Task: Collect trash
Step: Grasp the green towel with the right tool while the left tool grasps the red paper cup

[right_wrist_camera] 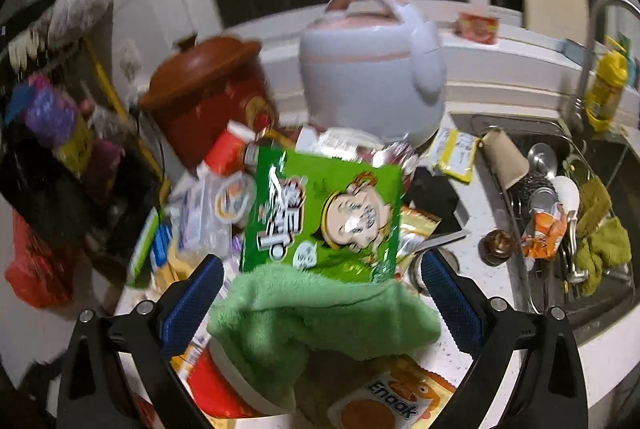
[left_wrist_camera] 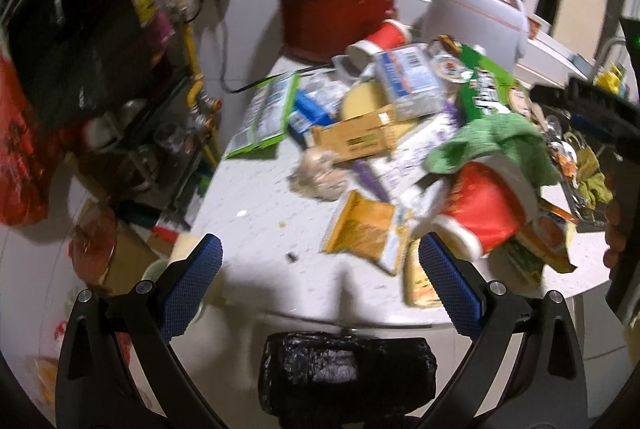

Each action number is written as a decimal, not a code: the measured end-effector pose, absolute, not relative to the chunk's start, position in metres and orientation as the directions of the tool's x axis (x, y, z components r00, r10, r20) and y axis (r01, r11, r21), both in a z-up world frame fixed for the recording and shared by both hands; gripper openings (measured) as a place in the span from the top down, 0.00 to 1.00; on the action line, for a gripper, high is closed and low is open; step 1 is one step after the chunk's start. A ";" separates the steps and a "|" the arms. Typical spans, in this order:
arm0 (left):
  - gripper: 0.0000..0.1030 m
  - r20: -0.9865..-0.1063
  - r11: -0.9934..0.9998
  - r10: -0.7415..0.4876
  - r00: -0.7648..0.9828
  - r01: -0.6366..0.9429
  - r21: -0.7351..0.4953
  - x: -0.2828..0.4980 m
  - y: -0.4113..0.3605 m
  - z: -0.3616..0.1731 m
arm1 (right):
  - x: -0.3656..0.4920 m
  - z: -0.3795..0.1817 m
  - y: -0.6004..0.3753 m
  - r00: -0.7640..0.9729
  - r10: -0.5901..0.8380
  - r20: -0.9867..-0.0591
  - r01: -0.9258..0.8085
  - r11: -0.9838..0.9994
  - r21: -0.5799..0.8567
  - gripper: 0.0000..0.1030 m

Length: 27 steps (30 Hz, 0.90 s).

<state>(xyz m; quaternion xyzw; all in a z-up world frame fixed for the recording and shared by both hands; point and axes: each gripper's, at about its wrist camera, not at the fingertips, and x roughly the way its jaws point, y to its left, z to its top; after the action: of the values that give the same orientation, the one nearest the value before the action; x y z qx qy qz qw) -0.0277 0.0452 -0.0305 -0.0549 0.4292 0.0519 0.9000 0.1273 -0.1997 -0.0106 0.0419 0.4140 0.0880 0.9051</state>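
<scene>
Right gripper (right_wrist_camera: 320, 297) spread over green wrapper (right_wrist_camera: 324, 217): light, crinkly, slippery; pinch an edge. Left gripper (left_wrist_camera: 320, 281) spread, empty.

Wrapper heap (left_wrist_camera: 400, 133) mid-counter (left_wrist_camera: 260, 205) — pot (left_wrist_camera: 336, 1) and cooker (right_wrist_camera: 372, 69) behind, sink (right_wrist_camera: 568, 205) right, cloth (right_wrist_camera: 320, 309) on top

The left claw (left_wrist_camera: 320, 269) is spread wide, its two blue-padded fingers (left_wrist_camera: 192, 285) well apart with nothing between them, tilted downward over the near edge of the bench (left_wrist_camera: 256, 205). The right claw (right_wrist_camera: 322, 287) is likewise spread wide and grips nothing, its blue pads (right_wrist_camera: 450, 303) standing either side of what lies below without visibly touching it. In the left wrist view, fingertips of a hand (left_wrist_camera: 614, 225) show at the right edge.
</scene>
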 end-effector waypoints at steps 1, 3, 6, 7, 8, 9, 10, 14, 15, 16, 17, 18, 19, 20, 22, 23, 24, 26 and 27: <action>0.07 -0.783 0.985 0.053 0.619 -0.161 -0.060 -0.030 0.051 -0.032 | 0.124 -0.016 -0.194 0.630 0.183 -0.755 -0.134 0.983 0.127 0.05; 0.07 -0.794 0.979 0.057 0.605 -0.188 -0.073 -0.033 0.061 -0.037 | 0.122 -0.024 -0.188 0.613 0.176 -0.771 -0.148 0.983 0.108 0.05; 0.07 -0.803 0.974 0.063 0.592 -0.210 -0.079 -0.037 0.069 -0.042 | 0.115 -0.029 -0.187 0.625 0.165 -0.763 -0.148 0.985 0.092 0.05; 0.07 -0.805 0.974 0.067 0.589 -0.212 -0.075 -0.038 0.070 -0.043 | 0.114 -0.031 -0.185 0.627 0.162 -0.762 -0.153 0.985 0.084 0.05; 0.07 -0.808 0.975 0.065 0.585 -0.209 -0.073 -0.039 0.069 -0.044 | 0.115 -0.033 -0.182 0.623 0.145 -0.769 -0.156 0.986 0.060 0.06; 0.07 -0.811 0.976 0.060 0.582 -0.204 -0.074 -0.039 0.068 -0.046 | 0.117 -0.036 -0.180 0.615 0.139 -0.776 -0.164 0.985 0.047 0.11; 0.07 -0.814 0.979 0.051 0.579 -0.192 -0.075 -0.040 0.065 -0.048 | 0.119 -0.039 -0.179 0.602 0.148 -0.784 -0.177 0.983 0.050 0.26; 0.07 -0.821 0.989 0.014 0.571 -0.128 -0.072 -0.039 0.047 -0.052 | 0.133 -0.055 -0.184 0.521 0.225 -0.823 -0.189 0.971 0.146 0.72; 0.07 -0.822 0.991 0.007 0.569 -0.113 -0.070 -0.038 0.043 -0.054 | 0.133 -0.053 -0.189 0.526 0.246 -0.814 -0.180 0.968 0.176 0.81; 0.07 -0.823 0.993 -0.002 0.568 -0.094 -0.067 -0.037 0.037 -0.054 | 0.133 -0.050 -0.193 0.527 0.264 -0.808 -0.177 0.964 0.199 0.85; 0.07 -0.824 0.995 -0.008 0.566 -0.077 -0.062 -0.036 0.031 -0.056 | 0.131 -0.046 -0.196 0.534 0.278 -0.799 -0.175 0.960 0.217 0.86; 0.07 -0.825 0.996 -0.014 0.564 -0.064 -0.061 -0.036 0.027 -0.057 | 0.130 -0.042 -0.198 0.544 0.284 -0.789 -0.175 0.959 0.224 0.88; 0.07 -0.827 0.997 -0.022 0.562 -0.052 -0.062 -0.034 0.024 -0.058 | 0.126 -0.033 -0.202 0.561 0.297 -0.773 -0.179 0.955 0.237 0.88; 0.07 -0.829 0.997 -0.029 0.559 -0.041 -0.063 -0.033 0.020 -0.059 | 0.124 -0.027 -0.204 0.571 0.308 -0.761 -0.182 0.952 0.248 0.88; 0.07 -0.831 0.998 -0.044 0.554 -0.020 -0.065 -0.029 0.013 -0.061 | 0.119 -0.008 -0.211 0.600 0.324 -0.732 -0.183 0.946 0.269 0.89; 0.07 -0.833 0.998 -0.049 0.550 -0.010 -0.066 -0.025 0.007 -0.063 | 0.115 0.005 -0.215 0.621 0.333 -0.709 -0.184 0.942 0.282 0.89; 0.07 -0.834 0.998 -0.054 0.549 -0.002 -0.066 -0.022 0.004 -0.063 | 0.112 0.016 -0.218 0.641 0.342 -0.687 -0.186 0.938 0.293 0.89; 0.07 -0.830 0.998 -0.065 0.553 0.025 -0.061 -0.015 -0.008 -0.065 | 0.106 0.042 -0.225 0.680 0.358 -0.639 -0.196 0.930 0.312 0.89; 0.07 -0.829 0.998 -0.064 0.556 0.041 -0.050 -0.011 -0.015 -0.067 | 0.103 0.054 -0.227 0.698 0.362 -0.618 -0.201 0.927 0.316 0.89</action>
<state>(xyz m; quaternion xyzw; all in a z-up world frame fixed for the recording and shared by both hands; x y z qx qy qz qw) -0.0110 -0.0149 -0.0667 -0.0124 0.4703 -0.0298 0.8819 0.1030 -0.2274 0.0539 0.1128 0.3569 0.1538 0.9145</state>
